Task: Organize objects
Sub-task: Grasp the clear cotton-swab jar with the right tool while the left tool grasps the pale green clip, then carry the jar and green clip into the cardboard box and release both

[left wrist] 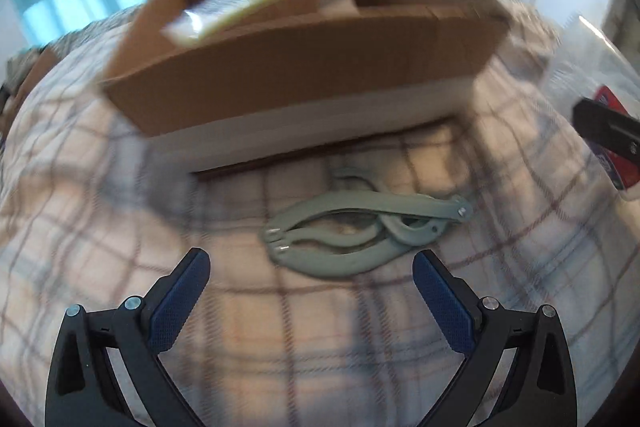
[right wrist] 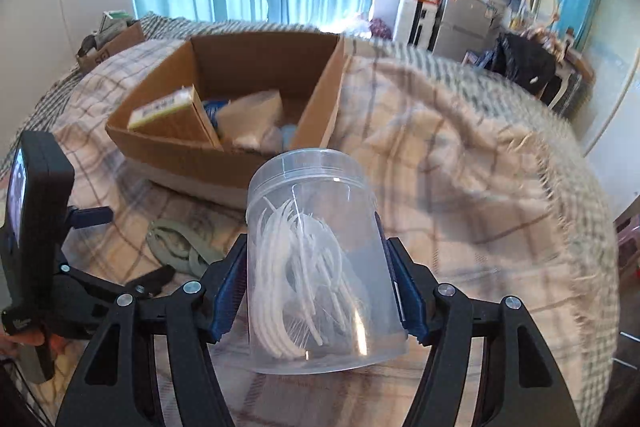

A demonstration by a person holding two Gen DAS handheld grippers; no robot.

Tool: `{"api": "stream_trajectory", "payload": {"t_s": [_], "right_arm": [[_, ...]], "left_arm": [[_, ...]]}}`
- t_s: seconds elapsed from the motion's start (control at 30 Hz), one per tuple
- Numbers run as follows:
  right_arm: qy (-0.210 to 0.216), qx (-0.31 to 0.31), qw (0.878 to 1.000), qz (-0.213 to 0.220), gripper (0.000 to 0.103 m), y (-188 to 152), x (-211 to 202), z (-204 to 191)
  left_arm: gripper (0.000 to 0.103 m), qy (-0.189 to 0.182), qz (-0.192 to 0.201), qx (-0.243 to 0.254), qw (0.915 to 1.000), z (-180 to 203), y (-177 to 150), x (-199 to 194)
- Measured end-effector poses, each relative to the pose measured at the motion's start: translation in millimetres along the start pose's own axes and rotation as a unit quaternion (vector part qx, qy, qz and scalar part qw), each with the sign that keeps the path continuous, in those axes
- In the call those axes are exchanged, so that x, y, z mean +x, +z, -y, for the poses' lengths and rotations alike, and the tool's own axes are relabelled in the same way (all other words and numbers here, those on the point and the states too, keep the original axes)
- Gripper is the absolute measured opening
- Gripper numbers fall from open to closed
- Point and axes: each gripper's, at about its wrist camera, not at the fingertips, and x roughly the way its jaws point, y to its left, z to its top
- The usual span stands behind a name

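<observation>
The right gripper [right wrist: 318, 287] grips a clear plastic jar [right wrist: 320, 259] between its blue pads [right wrist: 230, 291], which press on the jar's left and right sides about midway along its wall. The jar is upright, tilted slightly away, with a bundle of white curved strips loose inside it. Gripping it across the wall rather than near the rim probably keeps it from slipping, and it appears lifted clear of the plaid blanket [right wrist: 460, 187], ready to travel to the cardboard box [right wrist: 224, 99] that sits far and to the left.

The left gripper [left wrist: 312, 267] hangs with its jaws wide apart and nothing between them, pointed down at a grey-green folding clip tool [left wrist: 360, 231] lying flat on the blanket just in front of the box's near wall. The wide opening suits the tool's breadth; the gripper seems lined up to take it next, though the fingertips have not touched it.

The box already contains a small carton with a yellowish printed top [right wrist: 168, 111] against its left wall, a pale paper or plastic bag [right wrist: 252, 115] in the middle, and something blue beneath, too hidden to name. Free room shows along the box's far and right side, so the jar would likely fit there. The near wall of the box stands between both grippers and its inside, and each load must clear it. The two grippers are close together over the same stretch of blanket, with the left one's handle at the right camera's left edge, so they could knock together. A red-and-blue item [left wrist: 616, 143] lies at the far right, partly hidden.
</observation>
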Motion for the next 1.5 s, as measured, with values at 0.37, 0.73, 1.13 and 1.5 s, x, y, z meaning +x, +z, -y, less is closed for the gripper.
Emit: {"api": "stream_trajectory", "payload": {"t_s": [0.37,0.73,1.13,1.5], "right_arm": [[0.027,0.036,0.999,-0.017,0.065,-11,18,12],[0.023,0.054,0.998,-0.002,0.065,-22,-9,4],[0.004,0.029,0.998,0.047,0.064,-17,-72,-35],[-0.011,-0.019,0.991,0.132,0.064,50,-151,-75]], "left_arm": [[0.103,0.003,0.005,0.109,0.994,45,12,40],[0.016,-0.044,-0.009,0.026,0.9986,4,4,4],[0.008,-0.083,0.094,0.005,0.9921,-7,-14,-114],[0.009,-0.095,0.177,-0.043,0.9786,-56,42,-191]]}}
